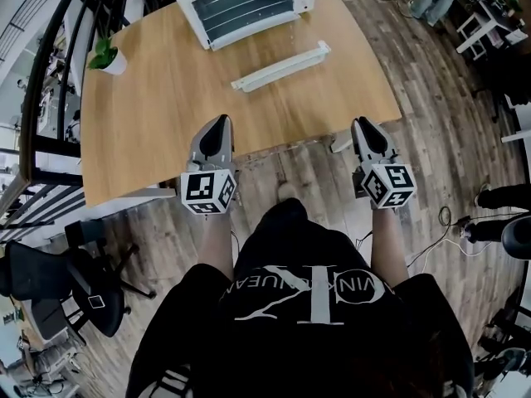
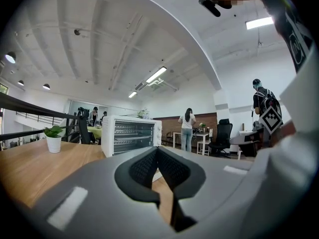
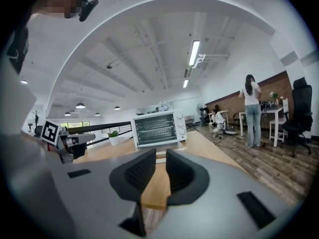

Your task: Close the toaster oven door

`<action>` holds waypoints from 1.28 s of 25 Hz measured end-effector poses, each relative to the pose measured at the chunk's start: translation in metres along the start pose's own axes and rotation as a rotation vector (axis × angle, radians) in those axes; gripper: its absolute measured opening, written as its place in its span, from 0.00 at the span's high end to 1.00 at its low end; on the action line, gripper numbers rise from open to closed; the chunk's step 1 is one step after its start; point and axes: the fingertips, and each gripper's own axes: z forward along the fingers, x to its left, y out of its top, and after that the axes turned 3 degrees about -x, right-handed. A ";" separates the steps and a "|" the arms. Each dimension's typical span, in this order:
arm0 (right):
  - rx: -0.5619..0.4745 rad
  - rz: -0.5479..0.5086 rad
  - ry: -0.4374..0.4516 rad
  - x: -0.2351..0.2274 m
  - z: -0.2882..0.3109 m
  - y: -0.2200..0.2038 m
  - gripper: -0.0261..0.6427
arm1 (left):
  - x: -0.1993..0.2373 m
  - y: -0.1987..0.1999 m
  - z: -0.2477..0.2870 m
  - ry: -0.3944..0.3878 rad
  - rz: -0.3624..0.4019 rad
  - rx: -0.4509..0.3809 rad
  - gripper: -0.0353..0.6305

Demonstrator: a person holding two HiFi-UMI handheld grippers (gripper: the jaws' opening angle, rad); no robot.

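While the toaster oven (image 1: 249,2) is sitting at the far end of the wooden bench (image 1: 158,114) with its door dropped open and the white door handle (image 1: 280,66) pointing toward the person, the closing is looking not yet begun. The left claw (image 1: 217,124) is hovering at the near edge, tips pressed together and empty. The right claw (image 1: 366,126) is hovering narrowly parted and holding nothing. Both are well apart from the door. A potted plant (image 1: 108,56) is standing at the bench's left side, and plank flooring (image 1: 440,131) is surrounding it in an open office.

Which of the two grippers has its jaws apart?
The right gripper: a narrow gap shows between its jaws, with nothing held in it, while the left gripper has jaws that meet at their tips.
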 end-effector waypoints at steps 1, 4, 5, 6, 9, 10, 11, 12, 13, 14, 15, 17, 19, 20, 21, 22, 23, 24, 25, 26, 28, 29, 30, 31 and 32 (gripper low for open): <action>-0.002 -0.001 0.003 -0.004 0.006 0.002 0.92 | 0.001 0.001 0.008 -0.001 0.002 -0.002 0.93; -0.005 0.001 0.011 -0.013 0.021 0.008 0.92 | 0.004 0.006 0.028 -0.007 0.007 -0.005 0.93; -0.005 0.003 0.012 -0.015 0.025 0.009 0.92 | 0.005 0.007 0.034 -0.008 0.009 -0.004 0.93; -0.005 0.006 0.013 -0.018 0.030 0.010 0.92 | 0.006 0.008 0.040 -0.009 0.011 -0.004 0.93; -0.003 0.014 0.018 -0.028 0.043 0.010 0.92 | 0.009 0.011 0.056 -0.006 0.019 -0.004 0.93; 0.001 0.016 0.020 -0.030 0.048 0.009 0.92 | 0.010 0.010 0.061 -0.004 0.021 -0.002 0.93; 0.006 0.018 0.023 -0.033 0.052 0.007 0.92 | 0.011 0.009 0.066 -0.003 0.022 0.002 0.93; 0.011 0.022 0.024 -0.037 0.056 0.006 0.92 | 0.012 0.007 0.071 -0.002 0.023 0.007 0.93; 0.016 0.026 0.024 -0.040 0.061 0.004 0.92 | 0.013 0.005 0.076 0.000 0.022 0.012 0.93; 0.021 0.030 0.024 -0.044 0.065 0.003 0.92 | 0.015 0.004 0.081 0.002 0.020 0.015 0.93; 0.026 0.034 0.024 -0.047 0.069 0.002 0.92 | 0.017 0.002 0.085 0.005 0.017 0.018 0.93; 0.038 0.034 0.031 -0.052 0.078 0.001 0.92 | 0.020 -0.002 0.094 0.014 0.007 0.022 0.93; 0.055 0.030 0.042 -0.057 0.088 0.000 0.92 | 0.024 -0.005 0.103 0.025 -0.006 0.026 0.93; 0.065 0.027 0.047 -0.059 0.092 -0.001 0.92 | 0.025 -0.008 0.107 0.031 -0.012 0.029 0.93; 0.075 0.025 0.052 -0.062 0.096 -0.002 0.92 | 0.026 -0.010 0.110 0.036 -0.018 0.033 0.93; 0.086 0.024 0.056 -0.064 0.101 -0.004 0.92 | 0.027 -0.014 0.112 0.042 -0.023 0.038 0.93; 0.094 0.022 0.060 -0.065 0.105 -0.005 0.92 | 0.029 -0.016 0.113 0.047 -0.028 0.043 0.93; 0.099 0.021 0.064 -0.067 0.110 -0.005 0.92 | 0.031 -0.018 0.114 0.052 -0.032 0.047 0.93; 0.101 0.020 0.068 -0.067 0.114 -0.005 0.92 | 0.032 -0.020 0.115 0.056 -0.034 0.049 0.93; 0.103 0.020 0.073 -0.068 0.119 -0.005 0.92 | 0.033 -0.021 0.116 0.060 -0.035 0.051 0.93; 0.111 0.019 0.084 -0.067 0.126 -0.006 0.92 | 0.034 -0.023 0.116 0.069 -0.039 0.056 0.93; 0.119 0.017 0.091 -0.066 0.129 -0.008 0.92 | 0.033 -0.024 0.116 0.074 -0.043 0.060 0.93; 0.130 0.016 0.099 -0.066 0.132 -0.011 0.92 | 0.033 -0.026 0.115 0.079 -0.046 0.063 0.93; 0.142 0.014 0.107 -0.065 0.135 -0.013 0.92 | 0.033 -0.027 0.114 0.084 -0.050 0.065 0.93; 0.153 0.013 0.114 -0.066 0.139 -0.014 0.92 | 0.032 -0.027 0.113 0.089 -0.053 0.067 0.93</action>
